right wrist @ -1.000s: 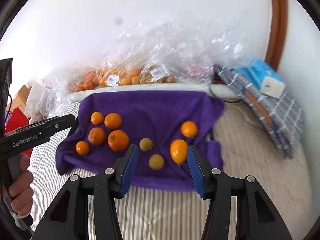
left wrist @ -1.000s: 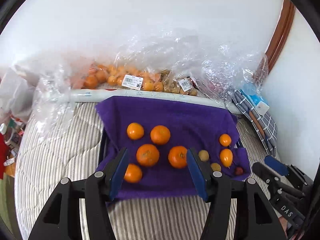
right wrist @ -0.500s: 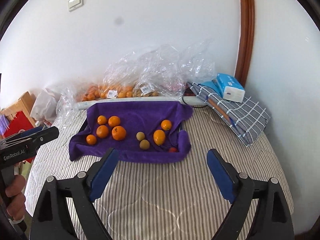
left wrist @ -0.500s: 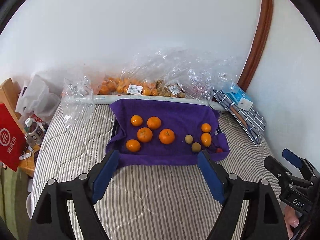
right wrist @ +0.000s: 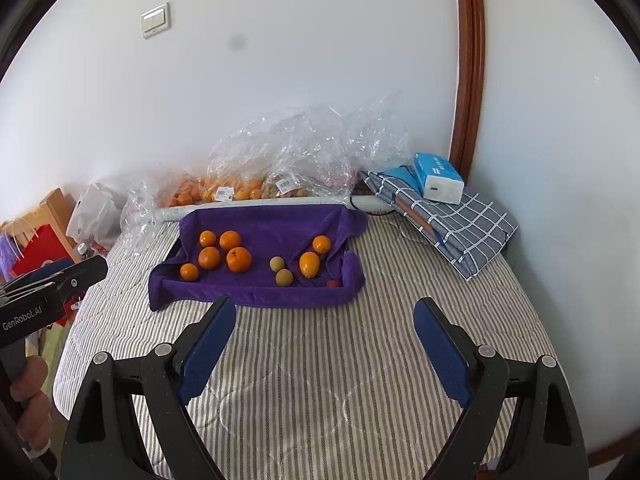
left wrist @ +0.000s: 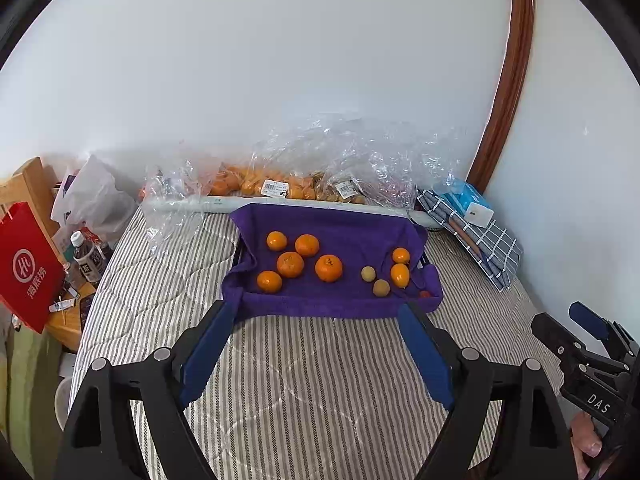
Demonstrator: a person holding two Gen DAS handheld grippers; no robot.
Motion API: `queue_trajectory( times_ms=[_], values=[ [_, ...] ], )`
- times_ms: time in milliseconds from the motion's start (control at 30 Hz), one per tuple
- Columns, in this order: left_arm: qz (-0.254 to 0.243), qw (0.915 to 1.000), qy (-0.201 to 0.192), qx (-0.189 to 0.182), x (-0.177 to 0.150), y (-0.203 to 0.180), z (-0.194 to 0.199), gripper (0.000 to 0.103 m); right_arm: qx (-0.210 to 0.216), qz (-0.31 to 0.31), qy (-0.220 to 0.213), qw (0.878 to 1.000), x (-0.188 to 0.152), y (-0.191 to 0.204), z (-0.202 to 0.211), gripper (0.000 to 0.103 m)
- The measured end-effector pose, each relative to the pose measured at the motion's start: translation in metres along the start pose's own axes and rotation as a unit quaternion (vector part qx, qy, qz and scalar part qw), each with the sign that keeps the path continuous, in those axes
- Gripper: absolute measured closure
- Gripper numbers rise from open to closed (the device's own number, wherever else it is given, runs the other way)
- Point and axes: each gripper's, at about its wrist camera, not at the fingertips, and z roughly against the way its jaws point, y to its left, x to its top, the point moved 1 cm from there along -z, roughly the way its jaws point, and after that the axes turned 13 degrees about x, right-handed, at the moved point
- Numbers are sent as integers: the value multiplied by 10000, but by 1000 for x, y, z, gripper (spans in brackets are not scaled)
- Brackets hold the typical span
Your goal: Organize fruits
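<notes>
We see both grippers held above a striped mattress [left wrist: 304,380], each with its blue-padded jaws spread wide and nothing between them: the left gripper [left wrist: 316,320] and the right gripper [right wrist: 324,316] both face a purple towel [left wrist: 344,232] that lies across a dark tray near the far wall. On the towel we find the fruit sorted into clusters. At the left, five oranges [left wrist: 290,264] sit close together, the largest [left wrist: 329,268] at the right of that group. Toward the middle, two small yellow-green fruits [left wrist: 368,273] lie just beside each other, and to their right stand an oval orange-yellow fruit [left wrist: 400,275] and a smaller round orange fruit [left wrist: 401,255] behind it. A small red fruit [left wrist: 424,294] rests at the towel's near right corner, partly hidden by a fold. Behind the towel, along the wall, we note clear plastic bags [left wrist: 312,176] holding more orange and brownish fruit, with price labels showing. To the right lies a folded checked cloth [right wrist: 452,220] bearing a blue tissue pack [right wrist: 436,178]. At the left edge we see a red paper bag [left wrist: 26,268] and bottles [left wrist: 86,258] on a wooden stand. Each gripper's body appears at the edge of the other's view, well apart from the towel.
</notes>
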Motion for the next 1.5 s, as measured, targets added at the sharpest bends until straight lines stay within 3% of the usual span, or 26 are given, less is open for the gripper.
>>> queue_trajectory(
  times_ms=[1500],
  values=[
    [92,9999,-106,12,2,7,12,18,40,-23,-92,9999,2,13,9,13]
  ],
)
